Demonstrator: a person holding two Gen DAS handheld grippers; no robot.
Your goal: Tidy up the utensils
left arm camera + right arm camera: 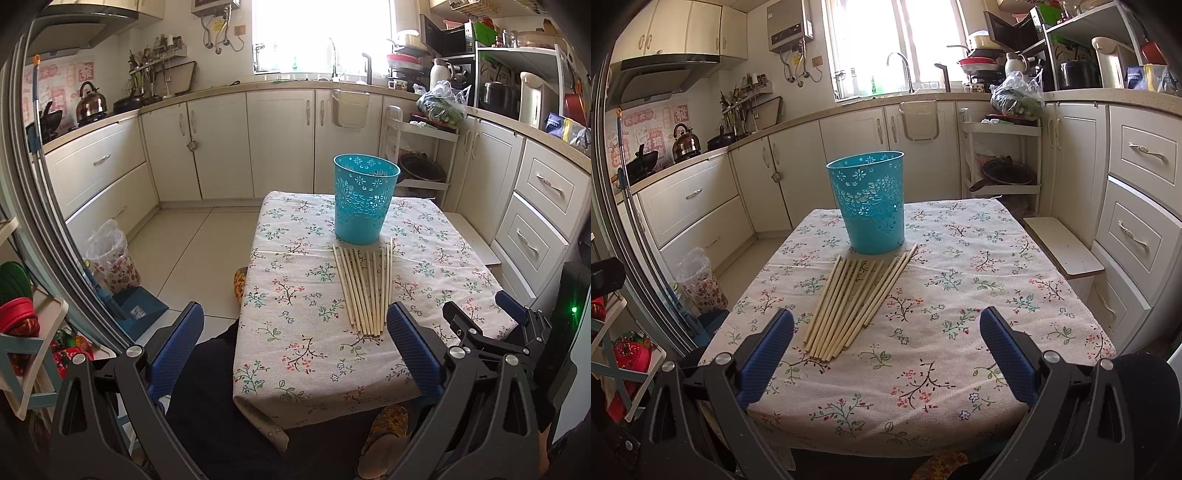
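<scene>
Several pale wooden chopsticks [365,288] lie side by side on the floral tablecloth [295,354], just in front of a blue perforated plastic holder [365,199] that stands upright. My left gripper [295,314] is open and empty, at the table's near left edge, short of the chopsticks. The right gripper [484,314] shows at the right of this view. In the right wrist view the chopsticks [857,299] fan out before the blue holder [871,206]. My right gripper [886,325] is open and empty, above the near edge of the cloth [942,369].
The small table stands in a kitchen with cream cabinets [280,144] behind and drawers [1137,229] at the right. A bagged bin [110,254] and blue dustpan [136,306] stand on the floor at the left. A white rack [1001,158] holds a pan.
</scene>
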